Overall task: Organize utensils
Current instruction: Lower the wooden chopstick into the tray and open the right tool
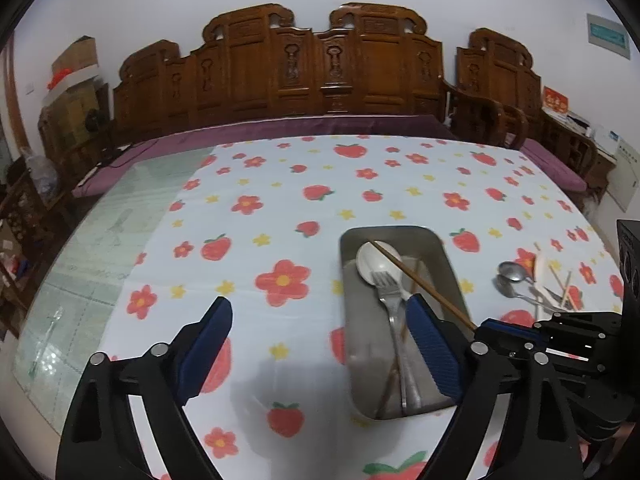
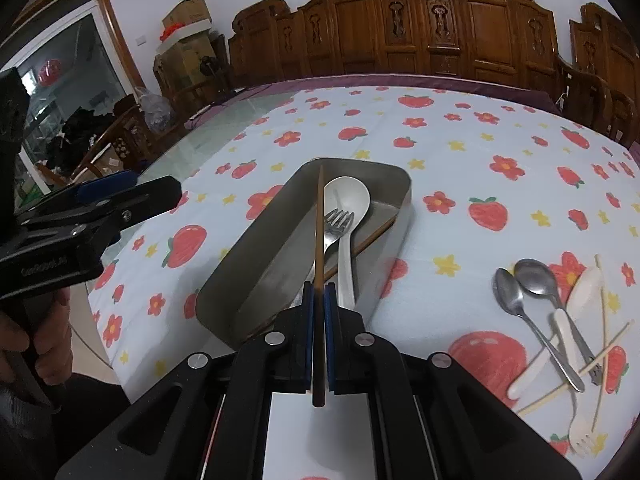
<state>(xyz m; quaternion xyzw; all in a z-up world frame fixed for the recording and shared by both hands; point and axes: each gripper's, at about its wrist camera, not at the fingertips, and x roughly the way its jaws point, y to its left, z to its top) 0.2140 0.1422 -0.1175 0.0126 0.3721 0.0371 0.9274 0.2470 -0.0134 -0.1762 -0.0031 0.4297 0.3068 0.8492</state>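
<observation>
The right gripper (image 2: 319,292) is clamped on a dark brown chopstick (image 2: 319,240), its blue pads (image 2: 330,320) pressed against the stick on both sides; the stick's blunt end pokes back past the pads and its far end reaches out over the metal tray (image 2: 256,256). In the left wrist view the same chopstick (image 1: 420,280) runs at a slant across the tray (image 1: 448,264), above the utensils already lying in it — a white spoon (image 1: 374,264) with its bowl at the far end and a metal fork (image 1: 390,296) resting over that bowl. A second brown chopstick (image 2: 372,236) lies along the tray's right inner wall. The left gripper (image 1: 320,344) has its fingers spread wide with nothing between them, hovering just above the near end of the tray, its right pad (image 1: 434,352) in front of the tray's interior. Well to the right of the tray, a loose heap sits on the strawberry-and-flower tablecloth (image 2: 460,152): two metal spoons (image 2: 520,284) side by side, a white plastic spoon (image 2: 580,292), a white plastic fork (image 2: 580,436) and pale thin chopsticks (image 2: 604,320) crossing one another. Behind the table stands a carved wooden bench (image 1: 320,68).
</observation>
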